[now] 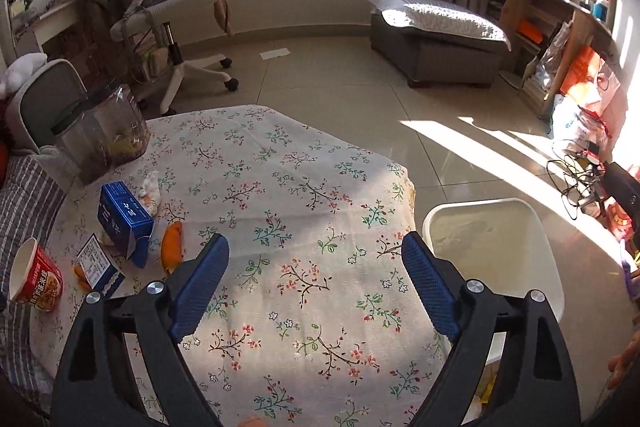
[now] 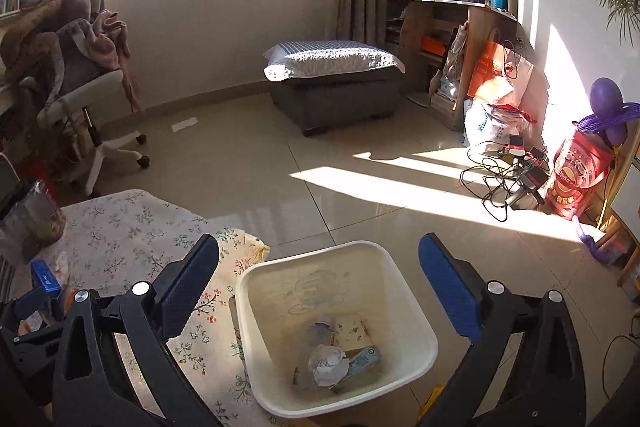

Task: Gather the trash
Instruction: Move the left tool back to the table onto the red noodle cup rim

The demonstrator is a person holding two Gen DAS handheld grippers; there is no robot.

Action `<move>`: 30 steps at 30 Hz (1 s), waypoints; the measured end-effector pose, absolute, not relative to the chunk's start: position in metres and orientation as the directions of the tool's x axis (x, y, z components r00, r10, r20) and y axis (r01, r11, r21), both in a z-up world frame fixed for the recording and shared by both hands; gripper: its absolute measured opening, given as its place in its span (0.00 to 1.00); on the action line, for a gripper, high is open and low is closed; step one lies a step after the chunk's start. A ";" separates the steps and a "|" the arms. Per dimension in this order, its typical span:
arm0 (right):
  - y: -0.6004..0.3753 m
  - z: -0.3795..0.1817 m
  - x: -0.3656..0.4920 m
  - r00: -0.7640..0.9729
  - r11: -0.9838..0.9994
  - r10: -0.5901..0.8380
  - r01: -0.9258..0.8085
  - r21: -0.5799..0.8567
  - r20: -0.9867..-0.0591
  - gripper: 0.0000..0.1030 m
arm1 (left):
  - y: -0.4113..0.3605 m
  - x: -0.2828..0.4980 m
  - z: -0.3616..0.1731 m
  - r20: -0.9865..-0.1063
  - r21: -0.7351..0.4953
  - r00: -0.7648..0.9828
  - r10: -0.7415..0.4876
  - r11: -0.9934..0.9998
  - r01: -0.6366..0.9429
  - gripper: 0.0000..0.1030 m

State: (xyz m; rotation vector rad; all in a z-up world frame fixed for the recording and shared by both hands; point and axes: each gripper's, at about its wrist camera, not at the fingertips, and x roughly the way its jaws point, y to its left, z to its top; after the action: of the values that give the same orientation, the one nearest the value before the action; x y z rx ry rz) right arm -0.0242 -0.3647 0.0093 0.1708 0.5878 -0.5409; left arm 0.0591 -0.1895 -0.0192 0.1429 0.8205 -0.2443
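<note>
Both sets of tongs stand spread and empty over a floral-clothed counter (image 1: pixel 304 187) in a sunlit room. The left tongs (image 1: pixel 316 247) hang above bare cloth, nothing between their blue pads; the right tongs (image 2: pixel 320 255) frame the white bin (image 2: pixel 416 327) that stands on the tiled floor just beside the counter's edge.

Inside the bin lie a crumpled white wad (image 2: pixel 328 363), a flat pale-blue packet (image 2: pixel 362 359) and other scraps too dim to name. The trash not yet collected sits at the counter's far left as the left tongs see it: a blue carton (image 1: pixel 124 223) lying open-ended, an orange peel (image 1: pixel 172 247) just beside it, a crumpled white wrapper (image 1: pixel 150 189) behind it, a printed label card (image 1: pixel 94 261) in front, and a red instant-noodle cup (image 1: pixel 36 279) on its side near the edge. A clear lidded jar (image 1: pixel 100 135) stands further back; whether it counts as trash cannot be told.

The next pick looks to fall to the left tongs, being nearer the pile. It would go best by swinging left and taking the orange peel first, the closest piece, with the pads coming down on either side of its narrow width. The carton wants a grip across its thin faces, or the open end may crush; the cup may roll off the edge if nudged.
</note>
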 end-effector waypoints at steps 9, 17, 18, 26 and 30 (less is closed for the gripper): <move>-0.306 0.003 0.011 0.721 0.906 -0.365 0.420 -0.047 -0.588 0.93 | -0.120 0.073 -0.018 -0.740 0.070 0.670 -0.061 0.983 0.167 0.83; -0.247 -0.009 0.038 0.725 0.944 -0.297 0.319 -0.079 -0.621 0.93 | -0.052 0.083 -0.021 -0.747 0.072 0.664 0.017 0.996 0.055 0.83; -0.238 -0.011 0.041 0.727 0.949 -0.286 0.303 -0.082 -0.624 0.93 | -0.043 0.084 -0.022 -0.749 0.072 0.662 0.028 0.997 0.040 0.83; -0.176 -0.022 0.059 0.737 0.978 -0.201 0.182 -0.096 -0.645 0.93 | 0.031 0.091 -0.027 -0.759 0.074 0.641 0.113 0.993 -0.087 0.83; -0.149 -0.031 0.068 0.729 0.986 -0.165 0.132 -0.100 -0.664 0.93 | 0.076 0.097 -0.027 -0.755 0.104 0.629 0.185 0.981 -0.164 0.83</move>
State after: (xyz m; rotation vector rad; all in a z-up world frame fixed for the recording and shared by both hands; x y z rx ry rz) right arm 0.0679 -0.1488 -0.0306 -0.0464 0.7359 -0.1637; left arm 0.0969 0.0758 -0.0267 0.0261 0.8673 0.2002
